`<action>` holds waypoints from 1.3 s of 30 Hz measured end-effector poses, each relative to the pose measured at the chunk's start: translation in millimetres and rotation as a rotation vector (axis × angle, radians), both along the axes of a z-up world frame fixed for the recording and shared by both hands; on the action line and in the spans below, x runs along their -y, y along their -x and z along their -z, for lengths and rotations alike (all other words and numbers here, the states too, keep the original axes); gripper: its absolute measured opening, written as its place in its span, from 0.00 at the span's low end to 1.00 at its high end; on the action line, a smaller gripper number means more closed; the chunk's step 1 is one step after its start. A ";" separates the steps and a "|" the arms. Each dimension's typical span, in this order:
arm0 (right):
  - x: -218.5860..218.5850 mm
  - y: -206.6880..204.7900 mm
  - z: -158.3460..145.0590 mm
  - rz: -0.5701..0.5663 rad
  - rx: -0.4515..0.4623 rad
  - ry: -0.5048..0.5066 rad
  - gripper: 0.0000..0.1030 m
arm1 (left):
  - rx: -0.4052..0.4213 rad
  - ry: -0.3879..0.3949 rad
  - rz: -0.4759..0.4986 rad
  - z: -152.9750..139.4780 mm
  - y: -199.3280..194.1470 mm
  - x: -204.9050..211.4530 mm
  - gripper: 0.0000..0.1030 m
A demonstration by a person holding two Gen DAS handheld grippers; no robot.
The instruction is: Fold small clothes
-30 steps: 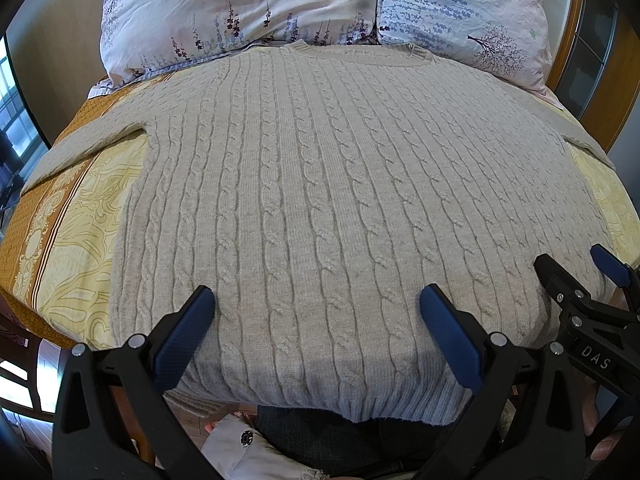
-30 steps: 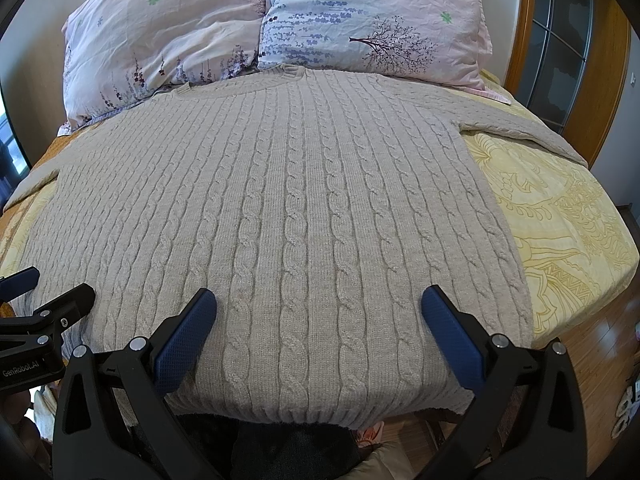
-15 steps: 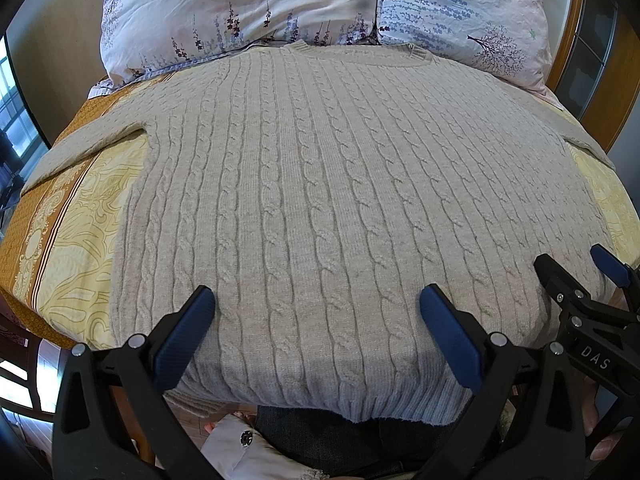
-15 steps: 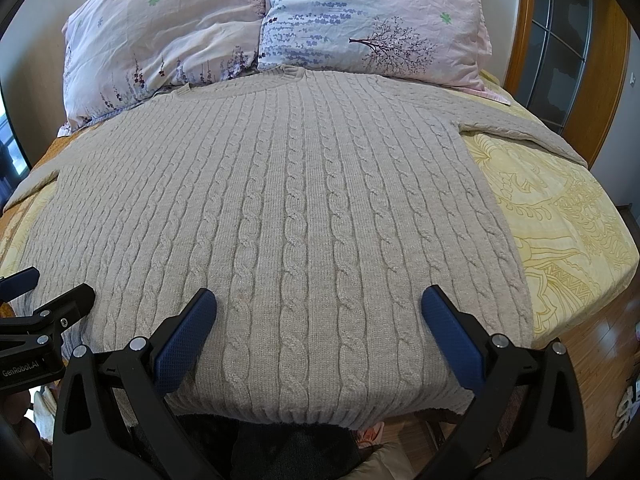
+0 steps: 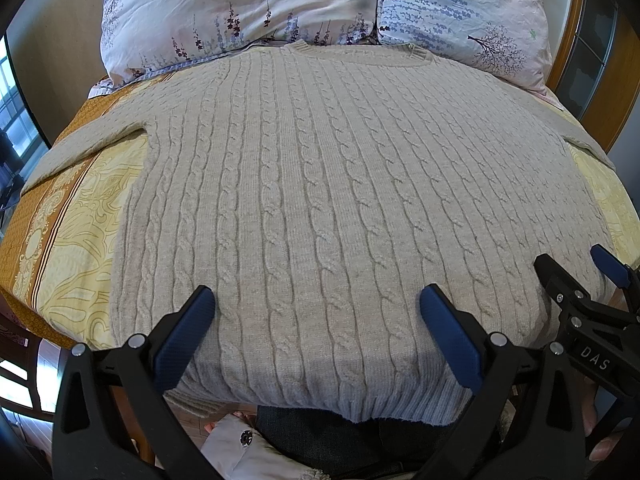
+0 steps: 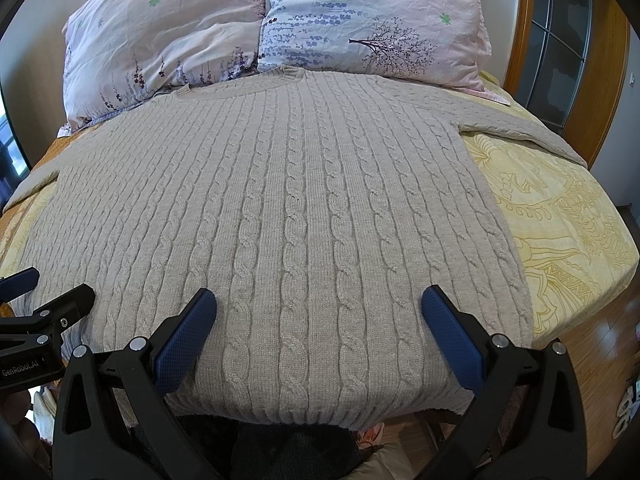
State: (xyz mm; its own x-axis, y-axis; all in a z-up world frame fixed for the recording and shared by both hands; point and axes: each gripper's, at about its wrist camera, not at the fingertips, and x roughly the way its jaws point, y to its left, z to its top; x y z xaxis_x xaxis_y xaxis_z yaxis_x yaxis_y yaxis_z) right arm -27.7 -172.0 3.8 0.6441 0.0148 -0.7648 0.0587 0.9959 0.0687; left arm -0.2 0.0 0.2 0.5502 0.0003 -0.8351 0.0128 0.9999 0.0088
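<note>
A beige cable-knit sweater [image 5: 320, 208] lies flat and spread out on a bed, covering most of the yellow patterned bedspread [image 5: 76, 240]. Its long axis runs from the near edge of the bed toward the head: the ribbed hem [image 5: 360, 396] hangs just over the near edge, and the round neckline [image 5: 356, 54] points away, touching the two floral pillows [image 5: 256, 8] at the far end. The cable ribs run the same way, hem to collar. The sleeves stretch out sideways, one [image 5: 84, 144] toward the left edge of the bed, the other [image 6: 524, 130] toward the right, each angled slightly down and away from the body.

The left gripper [image 5: 316, 320] hovers over the hem on the left part of the sweater with its blue-padded jaws wide apart and nothing between them. The right gripper [image 6: 318, 320] hangs beside it over the right part of the hem, jaws likewise spread wide and holding nothing. Each gripper shows at the edge of the other's view. A wooden bed frame [image 6: 520, 40] rises at the right behind the pillows, and wood flooring [image 6: 600, 340] shows beyond the right bed edge
</note>
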 end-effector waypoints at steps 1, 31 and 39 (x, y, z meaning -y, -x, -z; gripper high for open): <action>0.0 0.0 0.0 0.000 0.000 0.000 0.99 | 0.000 0.000 0.000 0.0 0.0 0.0 0.98; 275.9 -131.4 -5.4 0.443 0.061 -0.600 0.67 | 0.142 0.016 0.138 -29.2 -45.5 8.8 0.98; 333.8 -157.6 37.9 0.661 -0.021 -0.727 0.50 | 0.158 0.078 0.149 -47.8 -92.5 0.1 0.98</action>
State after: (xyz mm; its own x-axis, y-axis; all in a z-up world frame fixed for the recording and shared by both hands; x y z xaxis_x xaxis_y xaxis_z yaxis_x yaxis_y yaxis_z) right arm 130.0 -505.8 -34.1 0.6783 0.1280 -0.7235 0.5971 0.4780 0.6443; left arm 92.3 -0.1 48.0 0.6629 -0.1525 -0.7330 0.1655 0.9847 -0.0553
